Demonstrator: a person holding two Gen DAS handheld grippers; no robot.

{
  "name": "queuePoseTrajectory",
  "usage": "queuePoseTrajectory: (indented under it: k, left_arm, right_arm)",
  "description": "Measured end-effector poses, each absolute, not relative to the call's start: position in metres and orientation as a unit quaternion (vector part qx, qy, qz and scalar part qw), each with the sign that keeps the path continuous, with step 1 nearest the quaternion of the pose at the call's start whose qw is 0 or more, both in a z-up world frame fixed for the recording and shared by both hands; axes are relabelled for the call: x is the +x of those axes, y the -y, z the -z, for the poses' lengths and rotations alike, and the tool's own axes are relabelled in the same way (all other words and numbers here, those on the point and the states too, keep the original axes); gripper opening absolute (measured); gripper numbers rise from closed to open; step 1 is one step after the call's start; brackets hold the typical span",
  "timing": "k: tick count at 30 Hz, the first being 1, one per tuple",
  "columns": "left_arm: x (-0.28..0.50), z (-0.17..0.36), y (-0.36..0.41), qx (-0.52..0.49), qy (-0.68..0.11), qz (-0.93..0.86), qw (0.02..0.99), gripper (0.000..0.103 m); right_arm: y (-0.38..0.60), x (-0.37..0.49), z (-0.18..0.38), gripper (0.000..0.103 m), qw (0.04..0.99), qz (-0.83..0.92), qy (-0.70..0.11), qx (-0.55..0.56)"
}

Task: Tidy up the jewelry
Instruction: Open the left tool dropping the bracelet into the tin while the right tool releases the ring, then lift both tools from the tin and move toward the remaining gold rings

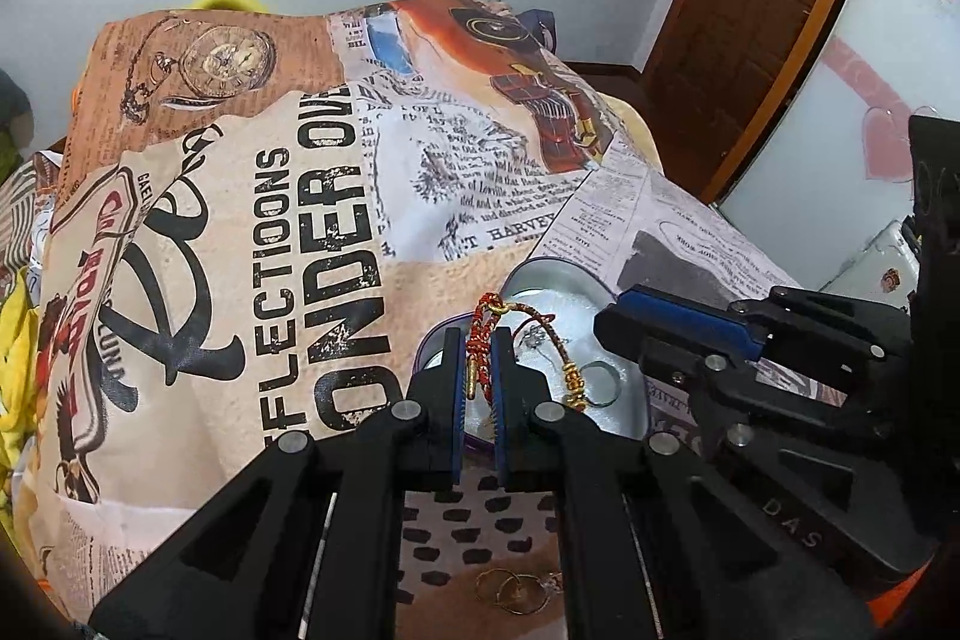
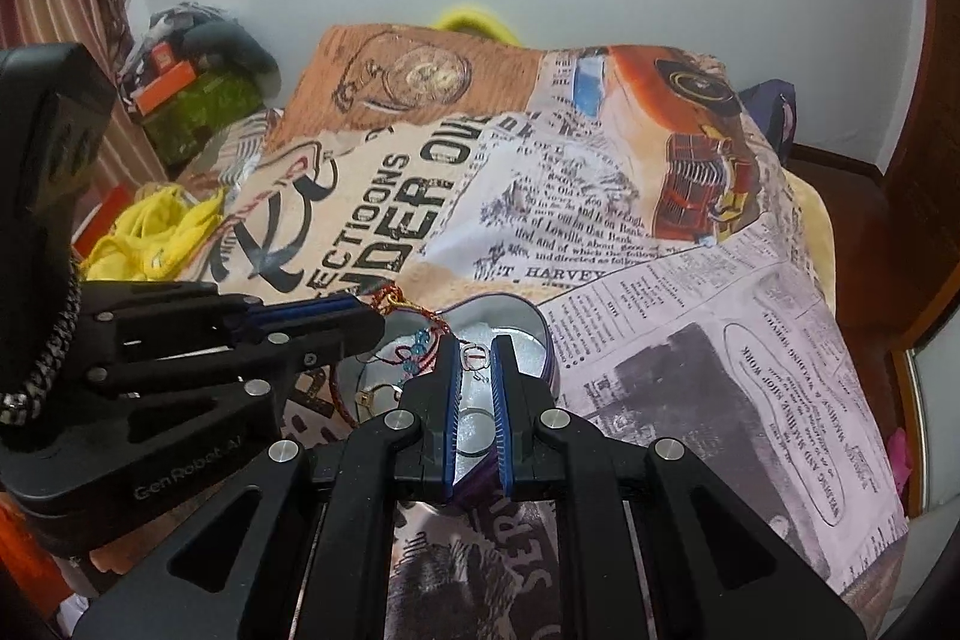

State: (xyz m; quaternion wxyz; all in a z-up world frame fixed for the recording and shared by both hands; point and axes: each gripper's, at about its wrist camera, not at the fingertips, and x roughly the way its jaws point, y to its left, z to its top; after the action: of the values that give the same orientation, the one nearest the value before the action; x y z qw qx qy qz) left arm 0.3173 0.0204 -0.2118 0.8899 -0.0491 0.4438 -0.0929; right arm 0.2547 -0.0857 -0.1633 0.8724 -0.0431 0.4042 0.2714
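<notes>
Left wrist view: the left tongs are pinching the red string bracelet, dangling over the silver tin just ahead. It looks light and floppy, so gripping the knotted middle seems best. The right tongs are nearly closed, grasping nothing.

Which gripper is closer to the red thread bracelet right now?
Left. The left gripper has the red thread bracelet pinched between its fingers over the tin; the right gripper sits beside it, at the tin's near rim.
</notes>
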Motion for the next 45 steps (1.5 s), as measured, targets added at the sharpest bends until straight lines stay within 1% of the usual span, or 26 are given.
queuePoseTrajectory:
  k: [5,12,15,17,18,26,42,45]
  left_arm:
    - [0.318,0.216,-0.022,-0.058,-0.453,0.098,0.884,0.006]
    - [0.315,0.216,-0.017,-0.04,-0.458,0.094,0.883,0.007]
    - [0.314,0.215,-0.017,-0.036,-0.459,0.092,0.883,0.014]
    - [0.312,0.214,-0.018,-0.036,-0.459,0.093,0.883,0.022]
    - [0.312,0.214,-0.018,-0.036,-0.458,0.093,0.883,0.022]
    - [0.304,0.205,-0.023,-0.041,-0.452,0.09,0.886,0.023]
    - [0.261,0.162,-0.028,-0.033,-0.422,0.078,0.903,0.023]
    - [0.251,0.154,-0.031,-0.038,-0.418,0.075,0.905,0.024]
  right_arm:
    - [0.084,0.26,0.169,0.009,0.865,-0.273,-0.419,-0.043]
    - [0.082,0.261,0.169,0.009,0.862,-0.271,-0.425,-0.046]
    - [0.08,0.261,0.171,0.009,0.86,-0.268,-0.431,-0.051]
    - [0.08,0.262,0.172,0.009,0.857,-0.269,-0.437,-0.051]
    - [0.079,0.262,0.171,0.009,0.857,-0.268,-0.438,-0.051]
    - [0.081,0.256,0.162,0.015,0.861,-0.263,-0.431,-0.054]
    - [0.091,0.221,0.121,0.015,0.878,-0.26,-0.399,-0.053]
    - [0.092,0.212,0.114,0.015,0.881,-0.26,-0.392,-0.055]
